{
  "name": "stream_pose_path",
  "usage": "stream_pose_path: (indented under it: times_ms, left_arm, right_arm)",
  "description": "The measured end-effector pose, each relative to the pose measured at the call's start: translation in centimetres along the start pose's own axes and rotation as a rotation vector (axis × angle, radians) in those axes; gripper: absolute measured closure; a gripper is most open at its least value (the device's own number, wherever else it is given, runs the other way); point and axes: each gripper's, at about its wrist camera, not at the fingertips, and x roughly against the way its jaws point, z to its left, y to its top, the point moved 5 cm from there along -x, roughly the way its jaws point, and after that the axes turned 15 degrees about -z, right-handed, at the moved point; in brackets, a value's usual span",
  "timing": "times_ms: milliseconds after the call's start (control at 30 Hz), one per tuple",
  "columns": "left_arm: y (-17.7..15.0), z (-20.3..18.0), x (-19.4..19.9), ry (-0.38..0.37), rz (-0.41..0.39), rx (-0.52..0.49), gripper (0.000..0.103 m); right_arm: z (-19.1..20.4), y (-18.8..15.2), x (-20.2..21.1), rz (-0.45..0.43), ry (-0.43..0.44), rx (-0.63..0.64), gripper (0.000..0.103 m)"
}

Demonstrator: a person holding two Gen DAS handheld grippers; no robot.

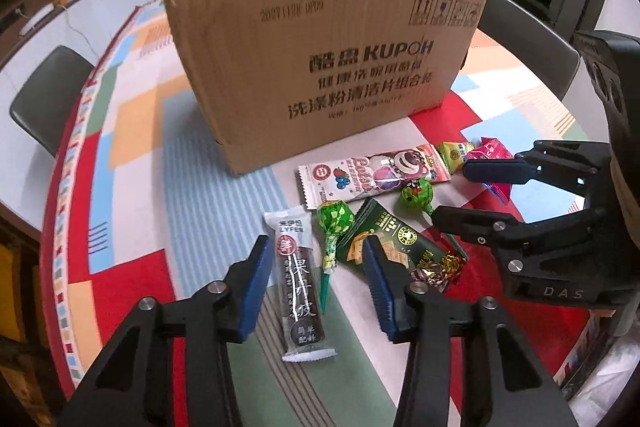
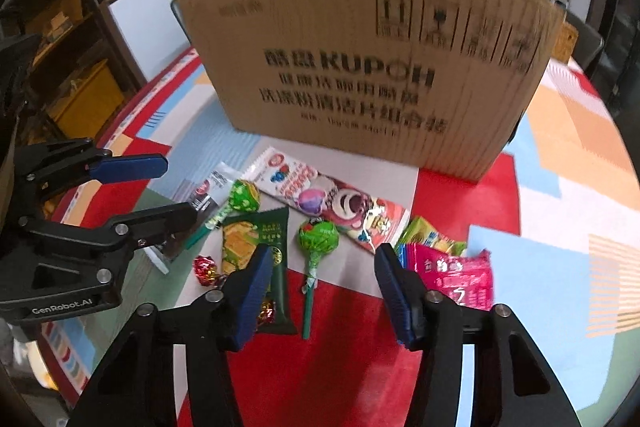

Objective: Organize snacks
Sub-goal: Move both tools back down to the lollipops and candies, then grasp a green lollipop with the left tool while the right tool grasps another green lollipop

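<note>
Corrugated cardboard box point(image 1: 320, 59) standing open-topped, torn rim, on glossy patchwork tablecloth point(image 1: 132, 131), red, blue, orange.

Lying in front of box: crinkly snacks – dark slim bar point(image 1: 298, 281), two green-wrapped lollipops point(image 2: 318, 239), pink bear packet point(image 1: 376, 173), green cracker pouch point(image 1: 390, 245), magenta sachet point(image 2: 460, 275), foil candy point(image 2: 205, 268).

Left gripper point(image 1: 314, 281) hanging spread around dark bar, pads not pressing.

Right gripper point(image 2: 320, 291) hanging spread around lollipop stick, not pinching.

Chairs, shelving ringing round table edge.

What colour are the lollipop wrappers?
Green, on both lollipops; clearest in the right wrist view.
</note>
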Motion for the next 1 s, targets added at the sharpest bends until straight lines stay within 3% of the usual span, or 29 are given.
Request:
stream_pose_path:
  times_ms: [467, 1000]
  left_arm:
    - [0.5, 0.0, -3.2, -0.068, 0.057, 0.06, 0.071]
    - [0.5, -0.4, -5.8, -0.078, 0.101, 0.092, 0.075]
  right_arm:
    - [0.0, -0.2, -2.2, 0.031, 0.021, -0.047, 0.059]
    - [-0.5, -0.3, -4.2, 0.056, 0.027, -0.058, 0.064]
